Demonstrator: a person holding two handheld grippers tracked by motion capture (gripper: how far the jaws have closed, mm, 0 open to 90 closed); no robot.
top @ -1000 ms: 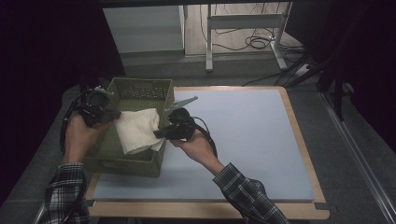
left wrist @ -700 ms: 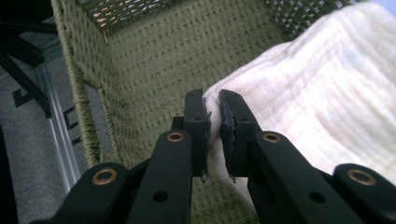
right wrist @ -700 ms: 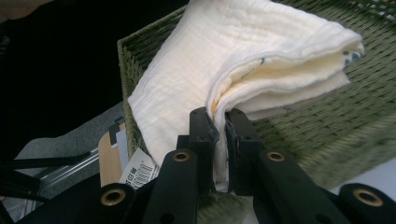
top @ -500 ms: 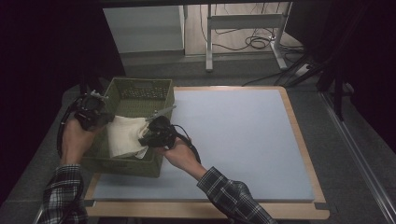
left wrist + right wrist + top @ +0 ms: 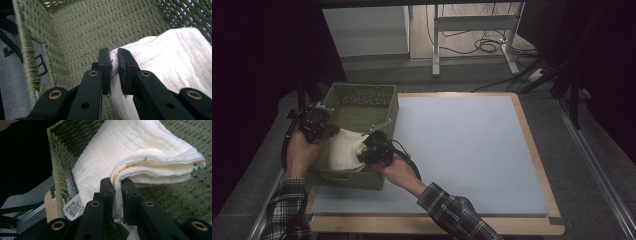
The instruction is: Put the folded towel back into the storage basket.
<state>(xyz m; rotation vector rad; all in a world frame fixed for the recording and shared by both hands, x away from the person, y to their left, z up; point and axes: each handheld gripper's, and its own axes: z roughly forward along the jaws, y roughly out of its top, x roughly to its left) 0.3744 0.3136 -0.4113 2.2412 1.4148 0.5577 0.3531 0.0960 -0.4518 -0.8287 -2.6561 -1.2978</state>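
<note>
Dark surroundings frame a pale blue tabletop (image 5: 462, 150) with a wooden border, and a green woven basket (image 5: 362, 95) sits at its left end. Left tool (image 5: 314, 122) is at the basket's left wall, its jaws narrowed onto one edge of the folded cream cloth (image 5: 343, 152); the left gripper view confirms fabric pinched between the pads (image 5: 106, 65). Cloth lies inside the basket, low against the near wall, sloping down toward the woven floor, its long axis running across from one tool to the other. Right tool (image 5: 374, 150) holds the opposite end, jaws nearly closed on the folded corner (image 5: 117, 185), with a barcode label (image 5: 73, 208) hanging beside it. Judgement: both tools grip at matching ends, so the cloth spans between them; the floor lies directly below, and release should set it flat if both ends lower evenly
</note>
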